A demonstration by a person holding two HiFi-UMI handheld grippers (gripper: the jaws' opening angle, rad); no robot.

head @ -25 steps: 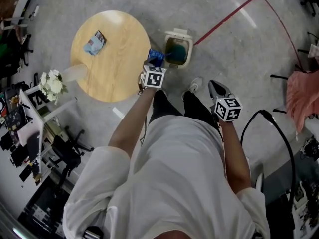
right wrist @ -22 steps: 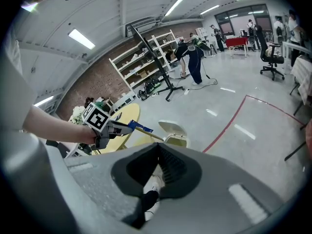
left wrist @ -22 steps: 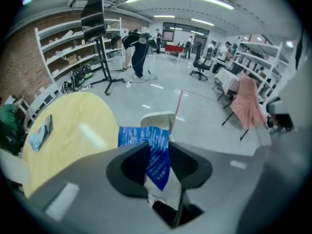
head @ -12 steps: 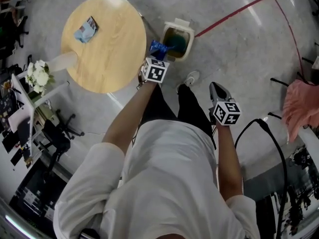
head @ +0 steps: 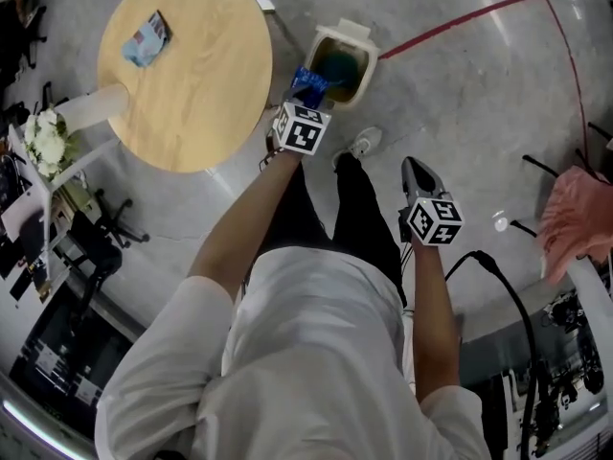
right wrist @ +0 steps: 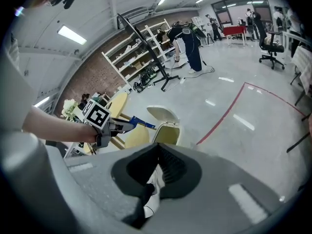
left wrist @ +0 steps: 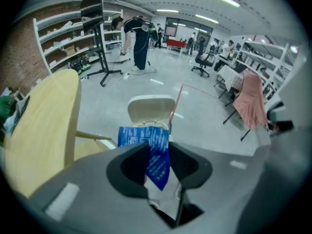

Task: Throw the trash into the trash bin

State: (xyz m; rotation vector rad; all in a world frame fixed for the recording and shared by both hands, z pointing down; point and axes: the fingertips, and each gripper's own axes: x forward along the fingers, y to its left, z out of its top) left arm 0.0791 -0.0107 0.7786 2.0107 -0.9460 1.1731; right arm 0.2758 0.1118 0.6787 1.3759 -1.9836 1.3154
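Observation:
A blue wrapper hangs from my left gripper, which is shut on it at the near-left rim of the open cream trash bin. In the left gripper view the wrapper is pinched between the jaws of that gripper, and the bin's raised lid stands right behind it. My right gripper is lower right, beside the person's leg, shut and empty. In the right gripper view its jaws meet, and beyond them are the bin and the wrapper.
A round wooden table stands left of the bin, with another light-blue packet on it. White flowers are at the far left. A red floor line, a black cable and a pink cloth lie to the right.
My left gripper has carried the blue wrapper closer to the bin's opening. The right gripper has stayed by the person's leg, still shut.

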